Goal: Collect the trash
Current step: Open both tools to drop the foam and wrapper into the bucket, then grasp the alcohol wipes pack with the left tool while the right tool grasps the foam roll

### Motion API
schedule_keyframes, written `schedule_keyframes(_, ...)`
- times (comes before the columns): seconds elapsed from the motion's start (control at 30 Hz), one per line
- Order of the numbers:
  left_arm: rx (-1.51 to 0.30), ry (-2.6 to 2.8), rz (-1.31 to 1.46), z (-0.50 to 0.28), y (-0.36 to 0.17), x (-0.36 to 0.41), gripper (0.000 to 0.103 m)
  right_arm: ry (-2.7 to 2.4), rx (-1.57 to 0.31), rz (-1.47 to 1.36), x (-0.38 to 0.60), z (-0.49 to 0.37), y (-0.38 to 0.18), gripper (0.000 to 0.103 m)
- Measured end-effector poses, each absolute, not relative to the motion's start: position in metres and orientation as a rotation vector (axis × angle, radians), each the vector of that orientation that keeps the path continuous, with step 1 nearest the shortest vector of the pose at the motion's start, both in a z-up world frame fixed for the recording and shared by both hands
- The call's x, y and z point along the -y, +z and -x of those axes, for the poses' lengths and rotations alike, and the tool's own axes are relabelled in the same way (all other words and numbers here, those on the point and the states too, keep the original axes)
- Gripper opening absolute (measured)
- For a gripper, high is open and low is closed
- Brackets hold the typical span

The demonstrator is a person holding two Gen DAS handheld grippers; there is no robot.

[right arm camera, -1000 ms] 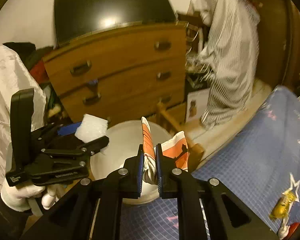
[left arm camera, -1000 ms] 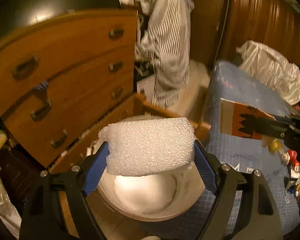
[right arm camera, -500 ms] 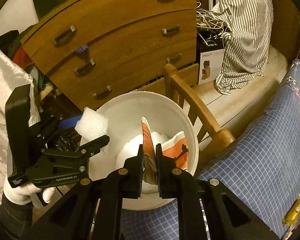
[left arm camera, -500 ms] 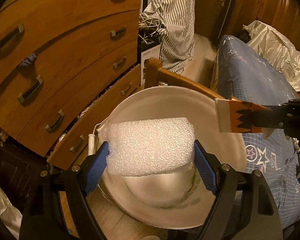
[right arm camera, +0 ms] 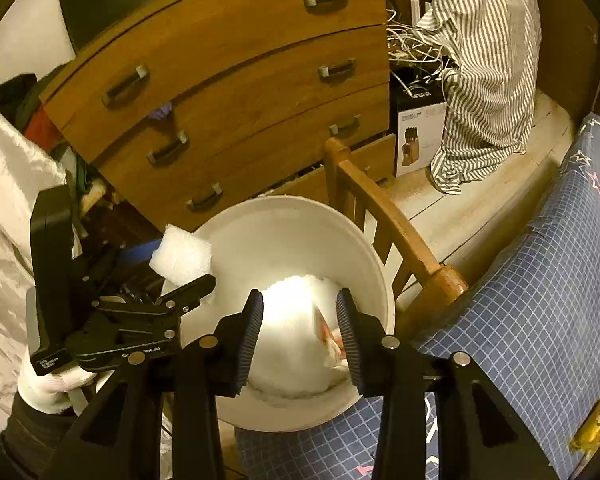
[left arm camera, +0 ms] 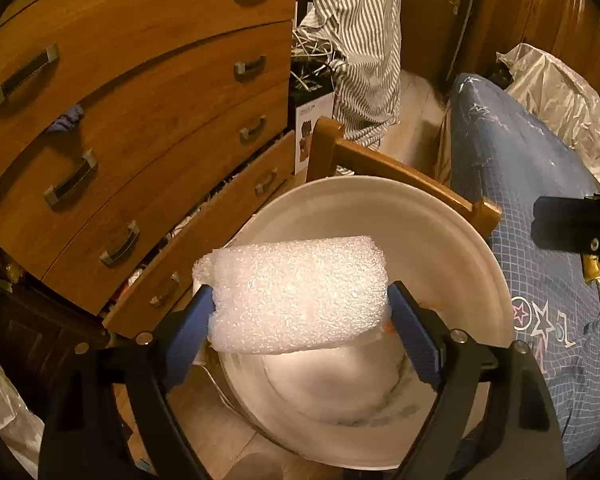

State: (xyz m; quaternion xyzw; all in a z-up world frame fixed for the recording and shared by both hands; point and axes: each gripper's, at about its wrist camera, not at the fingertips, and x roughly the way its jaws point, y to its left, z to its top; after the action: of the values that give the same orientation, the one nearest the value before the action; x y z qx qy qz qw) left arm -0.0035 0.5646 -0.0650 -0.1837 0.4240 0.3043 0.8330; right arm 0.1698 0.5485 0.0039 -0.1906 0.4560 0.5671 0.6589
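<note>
My left gripper [left arm camera: 298, 316] is shut on a white foam block [left arm camera: 296, 294] and holds it above the white bucket [left arm camera: 452, 240]. The foam block [right arm camera: 182, 256] also shows at the bucket's left rim in the right wrist view. My right gripper [right arm camera: 300, 330] is open and empty above the bucket [right arm camera: 374, 268]. An orange and white wrapper [right arm camera: 330, 340] lies inside the bucket on white trash [right arm camera: 292, 344].
A wooden chest of drawers [right arm camera: 240, 92] stands behind the bucket. A wooden chair [right arm camera: 396, 236] is beside it. A blue checked bed cover [right arm camera: 540, 280] lies at the right with a yellow wrapper [right arm camera: 594, 420] on it. A striped shirt [right arm camera: 488, 60] hangs behind.
My right gripper has opened and let go of the orange and white wrapper, which now lies in the bucket. My left gripper still holds the foam block over the bucket.
</note>
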Motion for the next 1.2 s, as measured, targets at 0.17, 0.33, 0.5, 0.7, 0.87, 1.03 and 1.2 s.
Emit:
schedule_keyframes(0.17,-0.914,0.632,0.387,0.002,-0.067,-0.563,0.097,1.274,-1.035,0.405,-0.538,-0.176,0.008,0.040)
schedule_keyframes(0.33,-0.906,0.635,0.380,0.001,-0.064,-0.559,0.097,1.272,-1.020,0.386,-0.524,-0.182,0.016,0.040)
schedule_keyframes(0.5,-0.884,0.612,0.366,0.000,-0.058,-0.543,0.097,1.279,-0.996,0.328,-0.495,-0.183,0.021,0.040)
schedule_keyframes(0.7,-0.813,0.474,0.378,-0.013,-0.061,-0.480,0.097,1.241,-0.839,0.260,-0.381,-0.162,0.014,0.050)
schedule_keyframes(0.87,-0.827,0.269,0.336,-0.051,-0.084,-0.389,0.098,1.087,-0.760,0.190,-0.235,-0.160,-0.017,0.054)
schedule_keyframes(1.03,-0.895,0.059,0.289,-0.102,-0.119,-0.284,0.097,0.925,-0.764,0.101,-0.098,-0.161,-0.051,0.054)
schedule_keyframes(1.2,-0.937,-0.051,0.154,-0.139,-0.143,-0.201,0.097,0.740,-0.711,0.105,0.029,-0.158,-0.070,0.054)
